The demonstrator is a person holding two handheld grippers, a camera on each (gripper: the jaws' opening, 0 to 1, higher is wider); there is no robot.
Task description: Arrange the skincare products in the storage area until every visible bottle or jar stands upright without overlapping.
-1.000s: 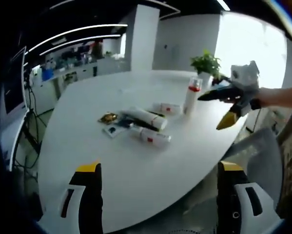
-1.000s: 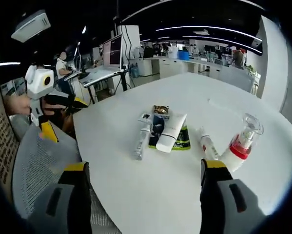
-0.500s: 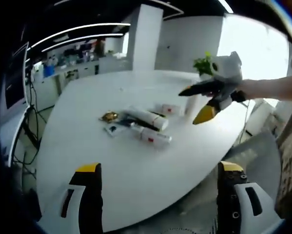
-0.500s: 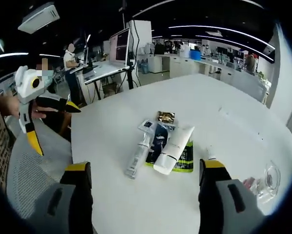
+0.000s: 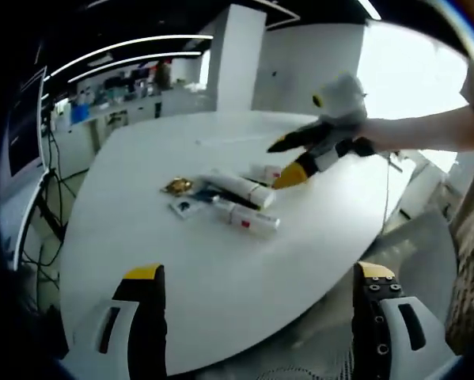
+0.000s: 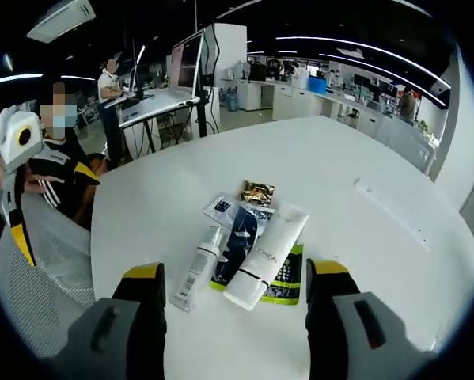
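Observation:
Several skincare products lie in a pile on the white table [image 5: 205, 277]: a white tube [image 5: 240, 188], a clear bottle with a red label [image 5: 248, 219], a gold sachet [image 5: 176, 188] and a small white tube [image 5: 266, 172]. My right gripper [image 5: 282, 161] hovers open just above the pile's right side. In the right gripper view its jaws [image 6: 238, 271] stand open over the white tube [image 6: 264, 257], a dark blue tube [image 6: 238, 233], the clear bottle [image 6: 195, 267] and a green sachet [image 6: 288, 273]. My left gripper [image 5: 260, 273] stays open, well short of the pile.
A grey mesh chair [image 6: 39, 269] stands at the table's edge, with my left gripper [image 6: 53, 204] above it. Seated people [image 6: 58, 134] and desks with monitors [image 6: 185, 75] fill the room behind. A small flat sachet [image 6: 221, 207] lies beside the gold one [image 6: 258, 192].
My right gripper has swung from beside the upright red-collared pump bottle to above the pile; that bottle has left its view. The left gripper has held still.

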